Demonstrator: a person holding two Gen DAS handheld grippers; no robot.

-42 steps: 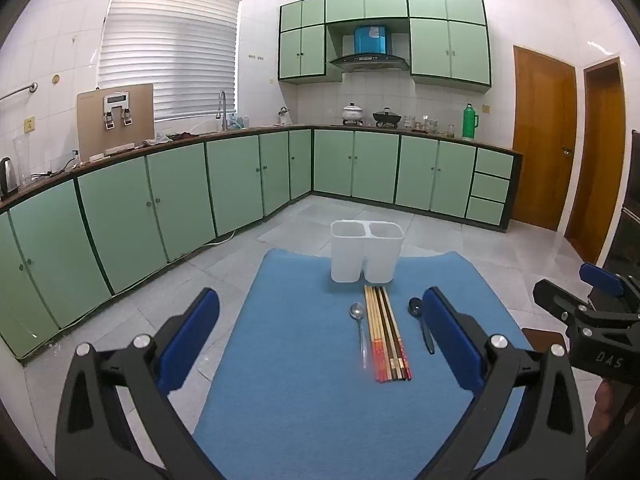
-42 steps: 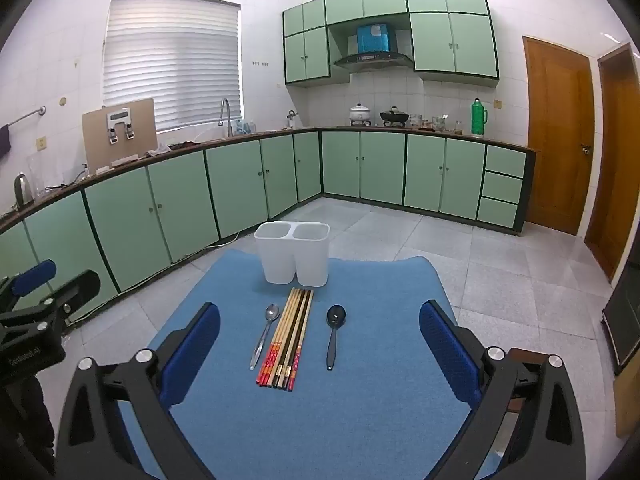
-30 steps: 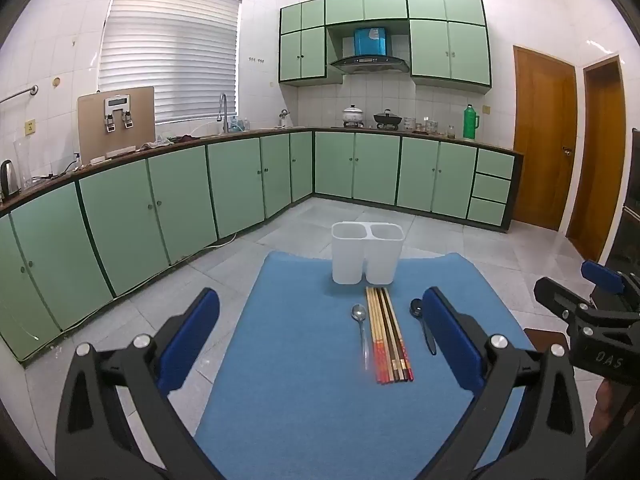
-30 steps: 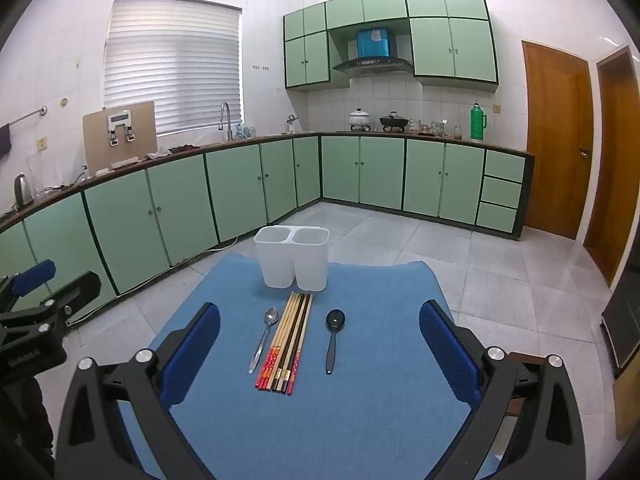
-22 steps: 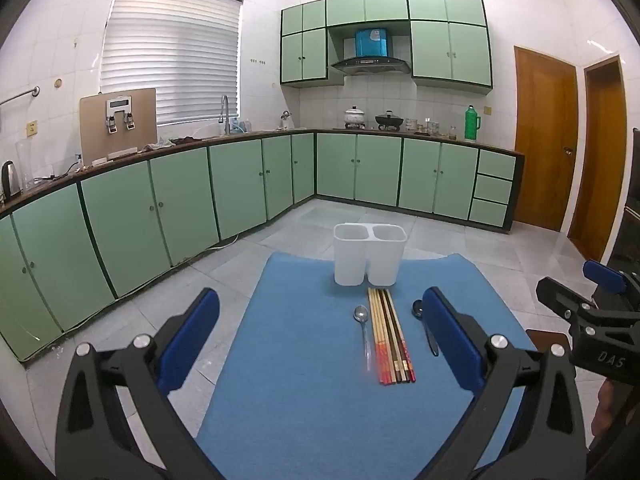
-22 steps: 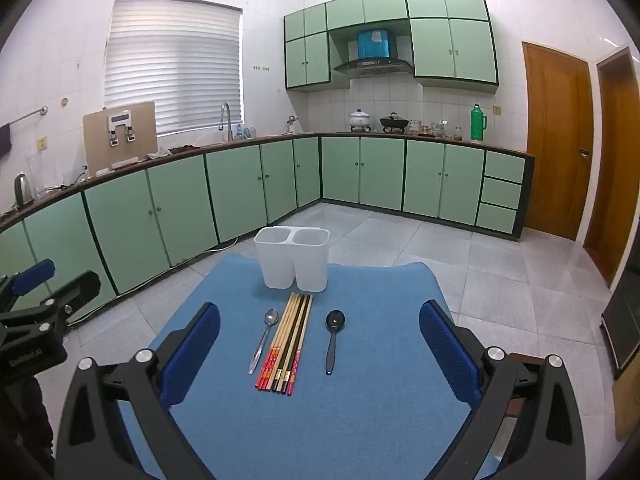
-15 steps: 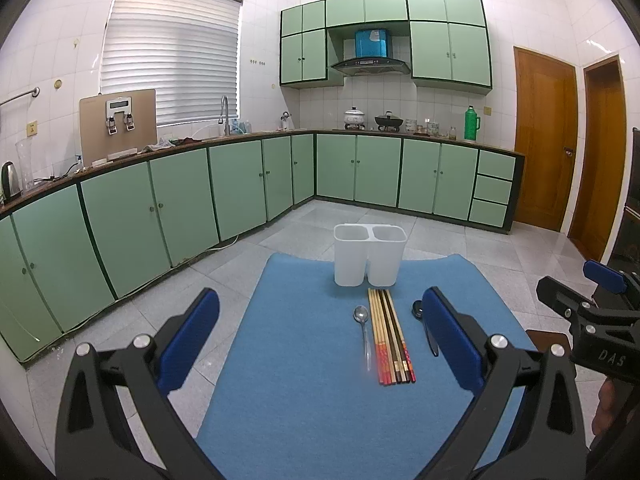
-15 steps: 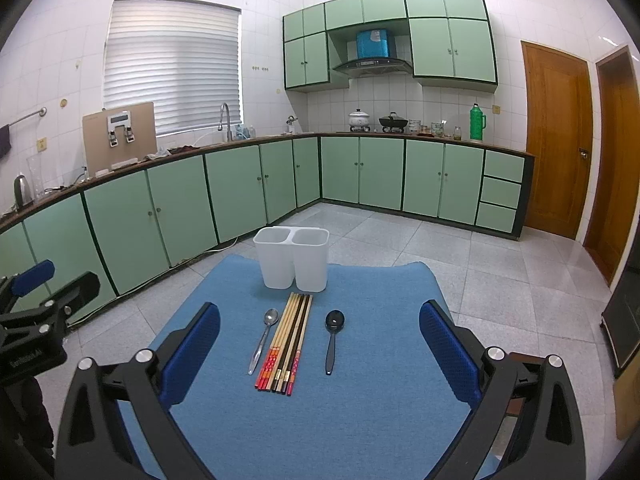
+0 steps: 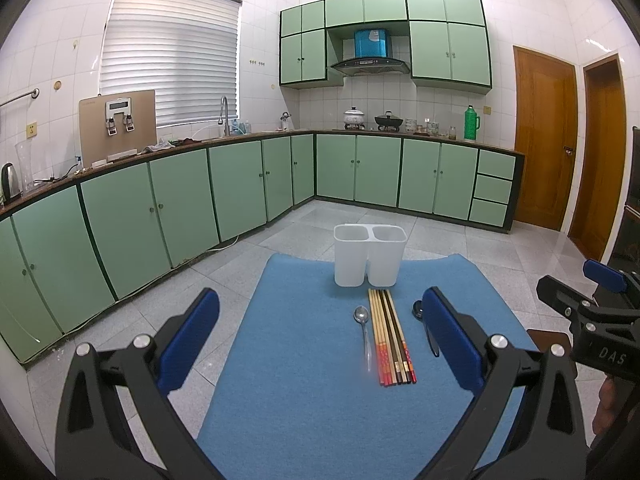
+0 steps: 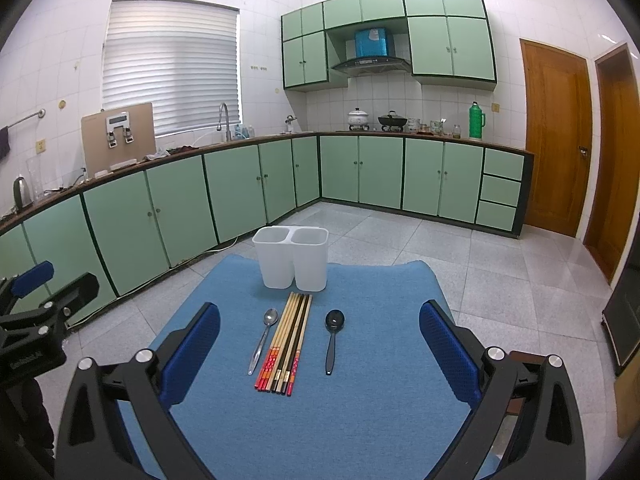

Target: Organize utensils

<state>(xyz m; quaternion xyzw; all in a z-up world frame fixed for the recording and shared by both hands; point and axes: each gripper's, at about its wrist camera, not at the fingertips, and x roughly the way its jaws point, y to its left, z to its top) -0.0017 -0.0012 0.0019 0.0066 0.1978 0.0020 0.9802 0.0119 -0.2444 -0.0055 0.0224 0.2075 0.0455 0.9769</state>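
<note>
both tools hover above the blue mat, empty. the left gripper has its jaws spread wide; the right gripper likewise stands wide apart. nothing is held.

task items lie flat on the mat, none yet in the white two-cell holder, which stands upright at the mat's 12 o'clock edge with both cells showing nothing inside. the chopsticks form one tight bundle, long axis running 12 to 6 o'clock, tips close to the holder's base, painted ends toward the tools. the steel spoon lies just beside the bundle at its 9 o'clock side, bowl toward the holder. the black spoon lies apart at the bundle's 3 o'clock side, parallel, bowl also toward the holder.

controlling relation: in the right wrist view the bundle sits near centre between the fingers, ahead at 12 o'clock. in the left wrist view the same bundle lies off toward 1 o'clock. judgement: the right tool is better aligned for the chopsticks and black spoon; the steel spoon falls on the left tool's side.

view differences: the left wrist view hides most of the black spoon behind its own right finger pad; the right wrist view shows it whole.
</note>
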